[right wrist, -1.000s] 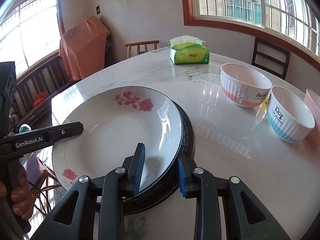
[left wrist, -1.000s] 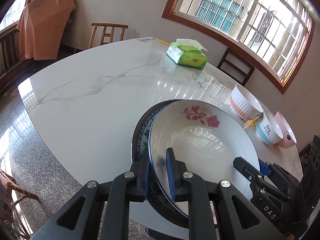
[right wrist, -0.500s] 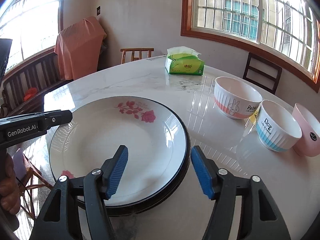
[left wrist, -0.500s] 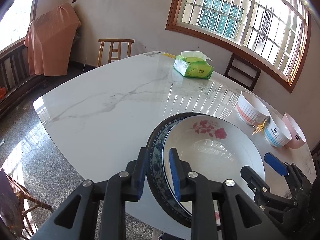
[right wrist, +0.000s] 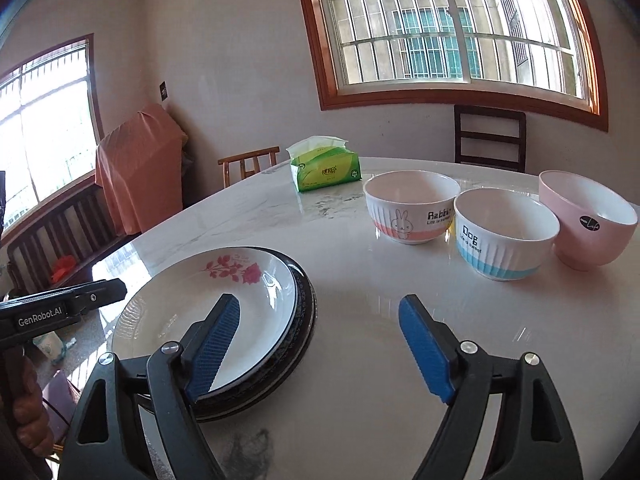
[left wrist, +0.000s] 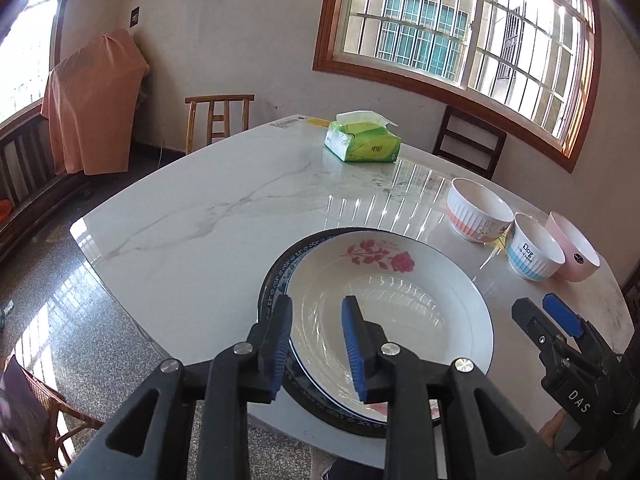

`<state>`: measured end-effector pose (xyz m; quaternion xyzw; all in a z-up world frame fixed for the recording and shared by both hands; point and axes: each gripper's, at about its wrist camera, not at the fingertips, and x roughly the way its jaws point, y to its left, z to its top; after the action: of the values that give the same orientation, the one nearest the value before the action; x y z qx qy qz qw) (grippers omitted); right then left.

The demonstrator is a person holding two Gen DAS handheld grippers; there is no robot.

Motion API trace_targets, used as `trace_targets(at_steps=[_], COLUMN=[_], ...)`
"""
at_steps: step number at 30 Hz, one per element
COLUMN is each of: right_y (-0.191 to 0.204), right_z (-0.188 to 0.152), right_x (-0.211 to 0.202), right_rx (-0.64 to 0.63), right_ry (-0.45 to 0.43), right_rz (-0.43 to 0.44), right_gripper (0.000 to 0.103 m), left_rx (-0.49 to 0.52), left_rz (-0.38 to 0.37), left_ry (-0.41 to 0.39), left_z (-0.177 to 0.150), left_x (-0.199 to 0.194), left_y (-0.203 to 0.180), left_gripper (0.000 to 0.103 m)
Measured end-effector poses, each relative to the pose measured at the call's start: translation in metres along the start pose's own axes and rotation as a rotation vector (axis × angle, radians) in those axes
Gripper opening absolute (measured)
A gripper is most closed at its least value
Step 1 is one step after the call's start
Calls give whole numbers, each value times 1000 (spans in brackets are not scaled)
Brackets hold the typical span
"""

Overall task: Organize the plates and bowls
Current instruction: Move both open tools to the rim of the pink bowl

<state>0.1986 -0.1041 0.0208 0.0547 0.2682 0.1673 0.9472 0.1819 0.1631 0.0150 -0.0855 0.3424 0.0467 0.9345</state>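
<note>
A white rose plate (left wrist: 394, 306) (right wrist: 192, 300) lies stacked on a dark blue-rimmed plate (left wrist: 276, 276) (right wrist: 306, 312) near the marble table's front edge. My left gripper (left wrist: 316, 344) is open and empty, raised over the stack's left rim. My right gripper (right wrist: 320, 350) is wide open and empty, raised above the table just right of the plates. Three bowls stand in a row to the right: a Rabbit bowl (right wrist: 412, 206) (left wrist: 478, 210), a Dog bowl (right wrist: 504, 232) (left wrist: 534, 246) and a pink bowl (right wrist: 588, 218) (left wrist: 574, 246).
A green tissue pack (left wrist: 362, 142) (right wrist: 324, 170) lies at the table's (left wrist: 208, 208) far side. Wooden chairs (left wrist: 218, 120) (right wrist: 490, 136) stand behind the table. An orange cloth (left wrist: 92, 104) hangs over a bench at the left.
Both grippers let go of the plate stack, opened and drew back upward. The plates now lie on the table.
</note>
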Motion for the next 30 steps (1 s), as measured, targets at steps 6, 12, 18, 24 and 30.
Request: trace_targets(at_steps=[6, 12, 18, 24, 30], right_y=[-63, -122, -170, -209, -236], right_z=[-2, -11, -22, -35, -44], right_x=[-21, -53, -84, -103, -118], right_rx=[160, 267, 376, 536, 628], right_ry=[-9, -40, -75, -88, -89], right_rz=[-57, -131, -179, -121, -124], right_gripper=[80, 80, 80, 80, 80], left_rx=[76, 138, 175, 212, 203], left_rz=[-3, -50, -153, -305, -444], left_ry=[-14, 8, 91, 193, 303], left_z=[-5, -16, -29, -36, -43], left_x=[-10, -15, -8, -4, 5], left_y=[-30, -67, -107, -151, -187], left_gripper=[30, 39, 41, 41, 41])
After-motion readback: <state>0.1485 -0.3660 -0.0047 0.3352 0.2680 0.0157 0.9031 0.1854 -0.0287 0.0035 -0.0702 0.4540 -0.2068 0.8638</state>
